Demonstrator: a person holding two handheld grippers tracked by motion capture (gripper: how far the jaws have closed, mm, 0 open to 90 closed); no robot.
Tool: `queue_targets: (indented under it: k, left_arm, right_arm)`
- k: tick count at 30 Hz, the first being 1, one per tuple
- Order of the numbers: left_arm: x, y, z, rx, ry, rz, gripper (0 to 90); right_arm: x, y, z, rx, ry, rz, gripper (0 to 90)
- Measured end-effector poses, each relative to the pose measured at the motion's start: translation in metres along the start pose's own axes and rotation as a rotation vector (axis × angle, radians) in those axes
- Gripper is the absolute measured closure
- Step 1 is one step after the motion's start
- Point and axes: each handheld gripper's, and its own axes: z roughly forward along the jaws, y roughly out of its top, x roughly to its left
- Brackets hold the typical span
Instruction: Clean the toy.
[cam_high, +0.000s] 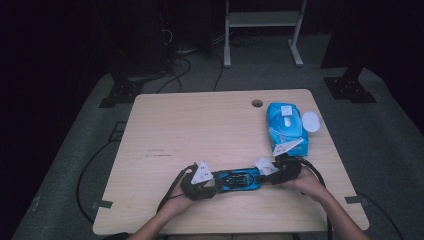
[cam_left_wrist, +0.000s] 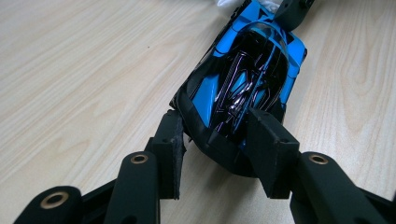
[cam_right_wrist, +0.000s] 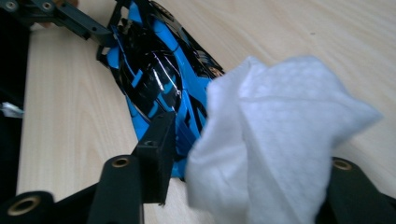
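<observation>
- My left gripper (cam_left_wrist: 219, 149) pinches the toy car (cam_left_wrist: 245, 77) at its nose; rigid, glossy, slippery shell.
- My right gripper (cam_right_wrist: 243, 172) clamps a soft wipe (cam_right_wrist: 275, 135) at the car's 3 o'clock end.

Left gripper (cam_left_wrist: 215, 154) jaws rise from bottom of frame, black, brass-coloured rivets at the joints. They close on either side of the near end of a blue and black toy car (cam_left_wrist: 243, 88), pads touching its dark bodywork. Car runs from lower centre up toward upper right, glossy canopy with purple reflections. At its far end, top right, another black gripper part (cam_left_wrist: 293, 13) meets it, white material (cam_left_wrist: 229, 3) alongside. Light wood table (cam_left_wrist: 84, 70) beneath.
</observation>
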Motion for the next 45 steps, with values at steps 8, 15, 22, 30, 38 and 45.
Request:
queue_targets:
  k: [8, 15, 22, 30, 38, 45]
  left_arm:
    - [-0.006, -0.002, -0.002, -0.008, 0.016, 0.060, 53.8]
    - [0.008, -0.002, 0.006, 0.033, -0.066, -0.081, 31.8]
    - [0.016, 0.006, 0.019, 0.058, -0.237, -0.002, 40.0]
    - [0.015, 0.008, 0.017, 0.060, -0.196, 0.091, 48.1]
    - [0.038, 0.011, 0.023, 0.055, -0.072, 0.102, 48.3]
    - [0.039, 0.004, 0.022, 0.050, -0.066, 0.089, 48.6]
  right_arm:
    - [0.003, 0.001, 0.004, -0.007, 0.037, -0.047, 47.0]
    - [0.022, -0.004, -0.002, -0.044, -0.046, -0.155, 51.5]
    - [0.040, -0.008, -0.007, -0.075, -0.099, -0.276, 61.9]
    - [0.048, -0.005, -0.008, -0.050, -0.188, -0.377, 63.7]
    - [0.032, 0.023, 0.006, -0.061, -0.325, -0.383, 61.9]
    - [0.027, 0.025, 0.013, -0.050, -0.332, -0.369, 56.3]
